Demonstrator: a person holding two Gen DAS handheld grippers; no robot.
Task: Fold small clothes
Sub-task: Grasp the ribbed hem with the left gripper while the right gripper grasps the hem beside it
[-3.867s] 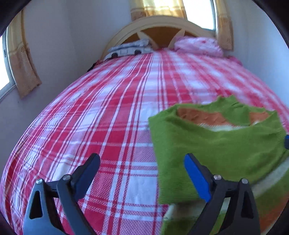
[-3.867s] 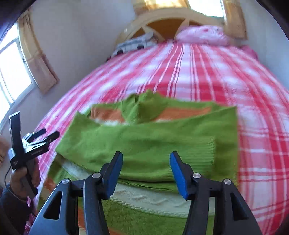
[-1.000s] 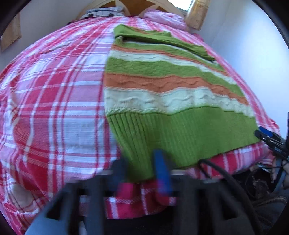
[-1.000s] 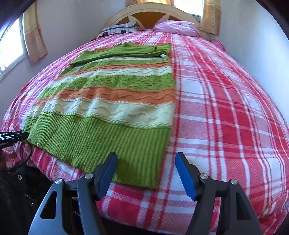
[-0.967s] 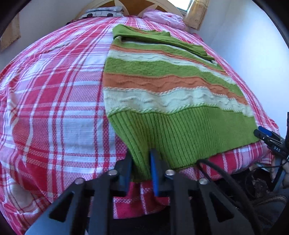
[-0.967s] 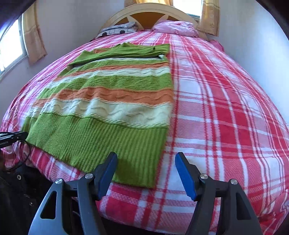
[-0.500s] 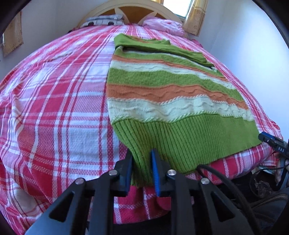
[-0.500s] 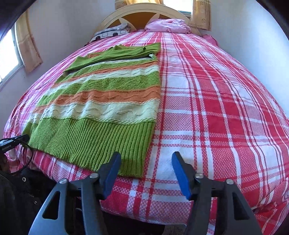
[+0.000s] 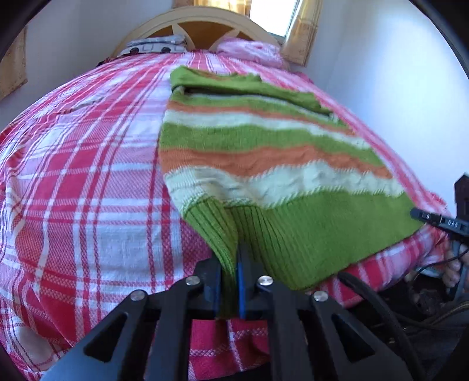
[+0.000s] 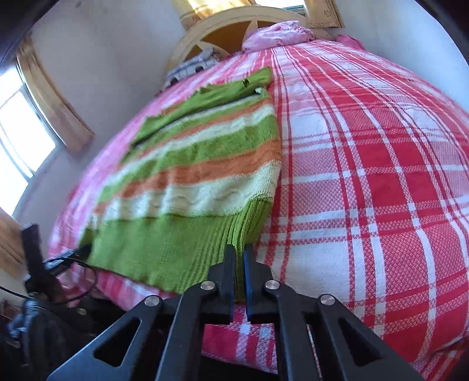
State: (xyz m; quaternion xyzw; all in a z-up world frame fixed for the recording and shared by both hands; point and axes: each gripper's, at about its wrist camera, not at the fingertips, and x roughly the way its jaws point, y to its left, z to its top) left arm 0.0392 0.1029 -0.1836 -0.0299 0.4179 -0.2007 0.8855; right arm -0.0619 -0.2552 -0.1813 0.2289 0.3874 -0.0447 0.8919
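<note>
Here one knitted sweater (image 9: pixel 263 164), ribbed green at the hem with cream, orange and green bands above, lies flat on one bed (image 9: pixel 82 181) under a red-and-white checked woven cover. Two grippers work its near hem. At six o'clock in the left wrist view, the left gripper (image 9: pixel 230 278) has just closed and pinches one hem corner. At six o'clock in the right wrist view, the right gripper (image 10: pixel 239 275) has just closed on the opposite corner. One pink pillow (image 10: pixel 275 32) sits at twelve o'clock by the curved wooden headboard (image 9: pixel 202 26).
</note>
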